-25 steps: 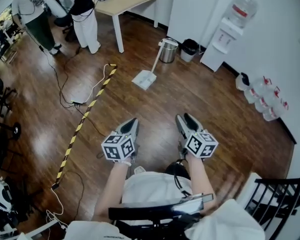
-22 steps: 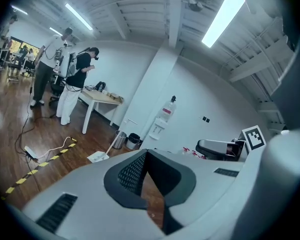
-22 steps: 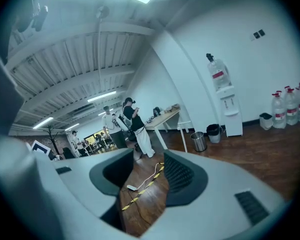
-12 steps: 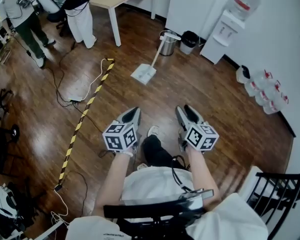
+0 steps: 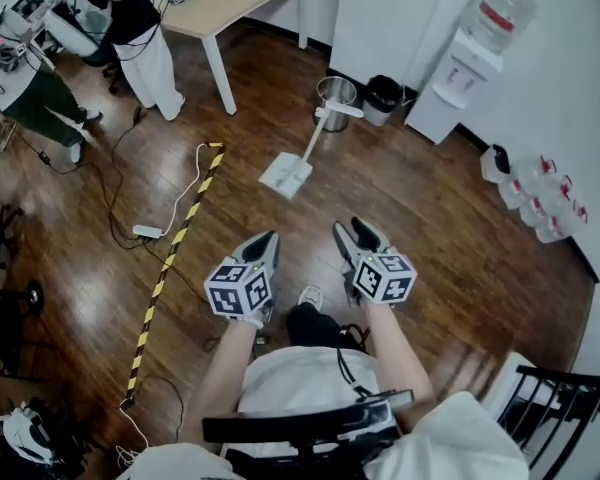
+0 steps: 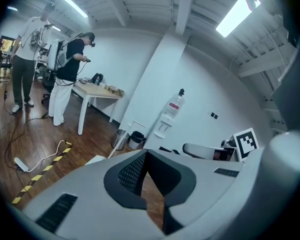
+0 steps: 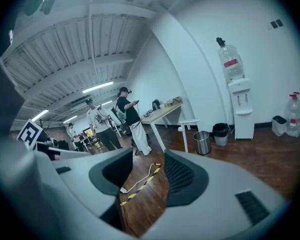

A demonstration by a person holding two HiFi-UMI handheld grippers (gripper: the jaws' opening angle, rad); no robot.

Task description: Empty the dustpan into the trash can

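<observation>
Looking down over a brown wooden floor (image 5: 430, 218), bounded at the far side and the right by a white wall (image 5: 580, 88). At the upper left, a pale table (image 5: 230, 3), with two people (image 5: 130, 18) standing just beside it. Further right along the wall, a white water dispenser (image 5: 475, 63) topped by a bottle. In the bottom right corner, a black chair (image 5: 555, 403). Running down the left of the floor, a strip of yellow-and-black tape (image 5: 175, 243). Near the wall corner, a steel trash can (image 5: 335, 101), upright, with a black bin (image 5: 383, 96) just beside it on the right. In front of the trash can, resting on the floor and held by nothing, the white dustpan (image 5: 286, 176), its long handle (image 5: 318, 136) tilted up toward the can; impossible to tell whether the top end touches the rim. Nearer the camera and well apart from the dustpan, one in each hand: the left gripper (image 5: 263, 243), jaws closed tip to tip with nothing between them, and the right gripper (image 5: 356, 232), jaws apart with only floor showing in the gap. Both aimed toward the dustpan and the trash can, touching neither. By the right wall, a cluster of water bottles (image 5: 545, 203) on the floor. Smallest of all, a white cable (image 5: 185, 190) ending in a power strip (image 5: 146, 231) beside the tape.
</observation>
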